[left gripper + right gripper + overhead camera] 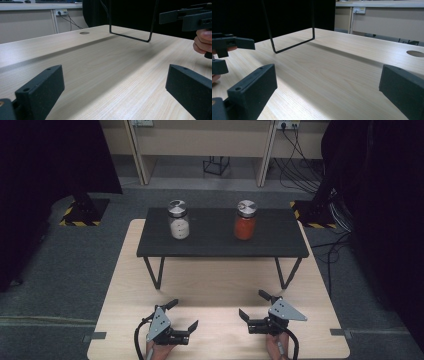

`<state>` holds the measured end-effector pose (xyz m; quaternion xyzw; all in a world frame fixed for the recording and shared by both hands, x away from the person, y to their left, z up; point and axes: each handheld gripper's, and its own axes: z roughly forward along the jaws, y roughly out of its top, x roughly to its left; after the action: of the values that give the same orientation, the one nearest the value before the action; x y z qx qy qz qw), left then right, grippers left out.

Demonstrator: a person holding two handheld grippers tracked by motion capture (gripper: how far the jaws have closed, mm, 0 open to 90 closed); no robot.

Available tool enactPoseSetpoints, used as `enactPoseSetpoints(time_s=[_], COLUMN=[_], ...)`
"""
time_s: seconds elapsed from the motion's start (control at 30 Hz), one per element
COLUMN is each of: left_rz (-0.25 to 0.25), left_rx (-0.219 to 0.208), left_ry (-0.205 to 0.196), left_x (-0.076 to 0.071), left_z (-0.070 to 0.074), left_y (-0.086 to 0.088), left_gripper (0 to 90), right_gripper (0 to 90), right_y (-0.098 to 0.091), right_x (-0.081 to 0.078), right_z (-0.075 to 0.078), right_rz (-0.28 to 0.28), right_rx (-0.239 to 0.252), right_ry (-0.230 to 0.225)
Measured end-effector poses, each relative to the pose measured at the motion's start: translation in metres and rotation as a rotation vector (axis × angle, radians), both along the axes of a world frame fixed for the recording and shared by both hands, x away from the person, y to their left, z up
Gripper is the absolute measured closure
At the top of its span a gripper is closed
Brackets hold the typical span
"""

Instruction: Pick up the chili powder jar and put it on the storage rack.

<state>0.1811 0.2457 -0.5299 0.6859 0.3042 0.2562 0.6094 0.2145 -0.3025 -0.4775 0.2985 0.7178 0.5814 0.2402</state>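
Two glass jars with silver lids stand on a low black shelf (220,245) at the far side of the wooden table. One jar holds white powder (179,221), the other orange powder (245,221). My left gripper (183,314) (115,87) rests near the table's front edge, jaws wide open with bare wood between them. My right gripper (253,304) (327,87) sits beside it on the right, also open and empty. Each gripper points inward toward the other; the right gripper (185,17) and the left gripper (227,45) show in each other's views.
The shelf stands on thin black wire legs (130,35) (292,42) between the grippers and the jars. The light wooden tabletop (220,285) has a cable hole (415,53). Grey carpet, desks and cables (300,165) lie beyond the table.
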Motion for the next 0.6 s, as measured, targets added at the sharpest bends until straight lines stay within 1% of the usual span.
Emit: enactPoseSetpoints(time_s=[0.6], left_rz=[0.000], left_rx=[0.001], left_ry=[0.000], left_x=[-0.0001], left_z=[0.0001], left_y=[-0.0002], left_gripper=[1.5], right_gripper=[1.5], right_y=[0.0007], right_x=[0.0003], right_z=[0.0006], right_rz=[0.006], right_rx=[-0.009], right_ry=[-0.003])
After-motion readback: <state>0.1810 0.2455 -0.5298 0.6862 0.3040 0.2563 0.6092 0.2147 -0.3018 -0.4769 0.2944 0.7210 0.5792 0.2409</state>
